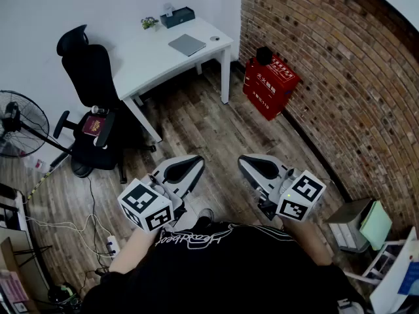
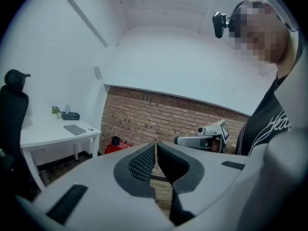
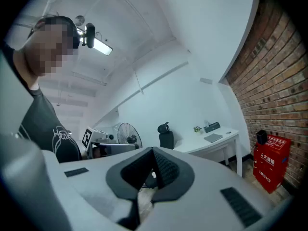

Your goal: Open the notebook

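Your left gripper (image 1: 190,167) and right gripper (image 1: 250,165) are closed, empty; first walk to the flat grey notebook (image 1: 187,44) on the white bench (image 1: 149,59).

The floor (image 1: 196,126) is matt, grainy wood plank and the brick wall (image 1: 340,64) is rough and red. The table (image 1: 150,59) has a smooth white matt top, and the notebook (image 1: 187,44) on it shows a plain, smooth grey cover. The chair (image 1: 91,77) looks like black cloth or mesh, and the fan (image 1: 26,120) has a thin guard that looks like metal wire. The left hand-held gripper (image 1: 196,163) and right hand-held gripper (image 1: 243,162) are matt pale-grey plastic with black, finely dotted pads (image 2: 142,163).
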A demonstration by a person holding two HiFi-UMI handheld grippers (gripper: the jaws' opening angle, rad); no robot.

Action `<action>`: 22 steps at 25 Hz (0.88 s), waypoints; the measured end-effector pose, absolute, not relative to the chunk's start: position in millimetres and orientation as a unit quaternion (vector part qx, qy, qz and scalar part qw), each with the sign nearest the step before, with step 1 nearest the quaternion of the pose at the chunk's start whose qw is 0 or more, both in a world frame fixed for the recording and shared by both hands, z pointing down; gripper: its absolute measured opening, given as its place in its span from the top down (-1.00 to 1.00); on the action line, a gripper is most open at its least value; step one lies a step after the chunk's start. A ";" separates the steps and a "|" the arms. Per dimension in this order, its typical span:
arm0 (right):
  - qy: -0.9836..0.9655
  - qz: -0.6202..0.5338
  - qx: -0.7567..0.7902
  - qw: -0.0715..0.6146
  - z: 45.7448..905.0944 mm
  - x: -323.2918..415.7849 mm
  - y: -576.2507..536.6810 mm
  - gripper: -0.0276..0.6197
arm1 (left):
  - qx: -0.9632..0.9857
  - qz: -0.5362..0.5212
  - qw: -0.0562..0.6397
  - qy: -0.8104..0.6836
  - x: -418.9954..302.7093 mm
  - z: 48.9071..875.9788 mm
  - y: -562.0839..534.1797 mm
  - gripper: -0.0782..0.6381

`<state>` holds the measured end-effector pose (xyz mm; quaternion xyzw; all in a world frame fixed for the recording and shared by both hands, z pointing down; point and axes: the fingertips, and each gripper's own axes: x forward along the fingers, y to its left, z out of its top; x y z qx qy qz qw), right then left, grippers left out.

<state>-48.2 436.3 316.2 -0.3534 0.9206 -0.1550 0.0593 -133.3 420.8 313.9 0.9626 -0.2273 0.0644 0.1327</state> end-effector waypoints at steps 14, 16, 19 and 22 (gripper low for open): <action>0.908 -0.136 -0.392 0.053 309.5 -9.7 463.7 0.91 | 0.966 0.059 0.104 -0.228 -107.5 311.2 442.6 0.66; 0.907 -0.134 -0.395 0.056 308.6 -3.3 468.3 0.91 | 0.966 0.057 0.103 -0.228 -102.1 310.2 444.3 0.66; 0.906 -0.135 -0.397 0.057 310.0 2.9 471.3 0.91 | 0.967 0.054 0.095 -0.232 -98.6 308.4 444.1 0.66; 0.907 -0.136 -0.396 0.056 311.6 4.2 468.9 0.91 | 0.968 0.048 0.094 -0.227 -96.6 309.6 439.0 0.65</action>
